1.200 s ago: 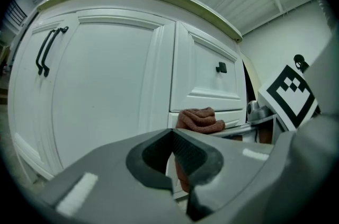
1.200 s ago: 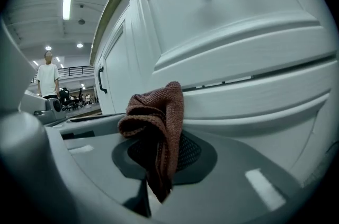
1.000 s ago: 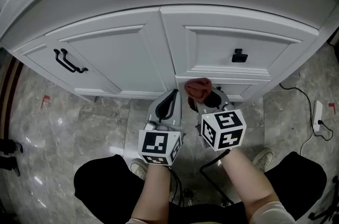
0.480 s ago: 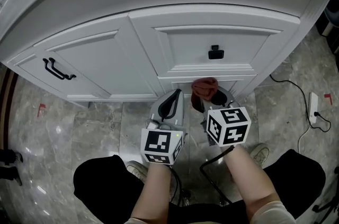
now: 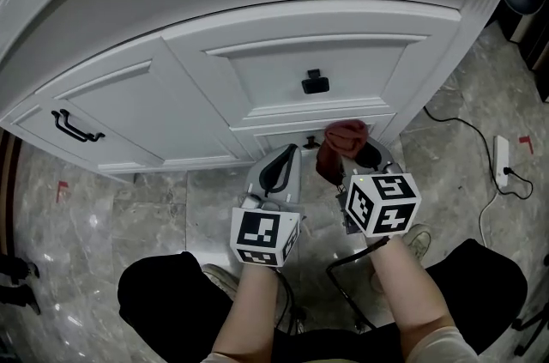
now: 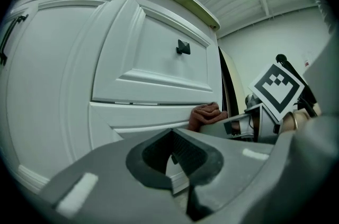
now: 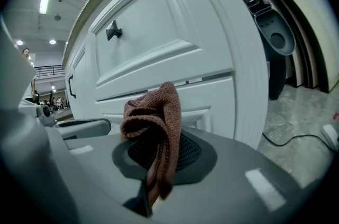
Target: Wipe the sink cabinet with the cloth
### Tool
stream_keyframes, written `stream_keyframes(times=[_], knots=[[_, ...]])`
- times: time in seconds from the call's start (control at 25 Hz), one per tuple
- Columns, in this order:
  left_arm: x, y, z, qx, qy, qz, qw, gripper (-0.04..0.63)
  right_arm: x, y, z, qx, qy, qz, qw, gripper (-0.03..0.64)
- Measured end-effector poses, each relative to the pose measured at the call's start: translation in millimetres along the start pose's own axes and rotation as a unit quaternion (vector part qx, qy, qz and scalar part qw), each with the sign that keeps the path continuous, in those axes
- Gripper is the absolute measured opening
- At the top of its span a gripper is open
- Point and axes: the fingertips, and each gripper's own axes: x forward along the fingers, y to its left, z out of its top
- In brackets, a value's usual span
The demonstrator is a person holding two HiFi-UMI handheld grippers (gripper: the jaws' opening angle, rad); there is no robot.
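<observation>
The cloth (image 5: 341,145) is a rusty-brown knit rag, all bunched up. It's pinched in the right claw (image 5: 343,166), whose jaws are clamped on it, with a fold flopping out over them. It sits right up at the low panel of the white sink cabinet (image 5: 257,69), near the right end and just under the drawer (image 5: 292,74) with the black knob (image 5: 315,81). Can't tell if it's actually pressing on the paint.

The left claw (image 5: 276,168) is just beside it, jaws closed together with nothing in them. Further left there's a door (image 5: 129,117) with a black handle (image 5: 75,126). A cable (image 5: 463,130) and power strip (image 5: 500,151) lie on the marble floor (image 5: 146,207) off to the right.

Drawer and door are both shut, so no look inside.
</observation>
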Motion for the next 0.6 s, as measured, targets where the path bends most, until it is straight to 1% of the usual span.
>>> stream_keyframes(times=[0.24, 0.44, 0.6], knots=[[5, -12, -1, 0.002, 0.003, -0.009, 0.9999, 0.0, -17, -38, 6, 0.023, -0.009, -0.035, 0.999, 0.078], [9, -21, -2, 0.001, 0.005, -0.017, 0.9998, 0.0, -30, -52, 14, 0.048, -0.026, -0.042, 0.998, 0.078], [10, -26, -7, 0.0, 0.01, -0.021, 0.9997, 0.0, -43, -67, 21, 0.064, -0.045, -0.073, 0.994, 0.078]])
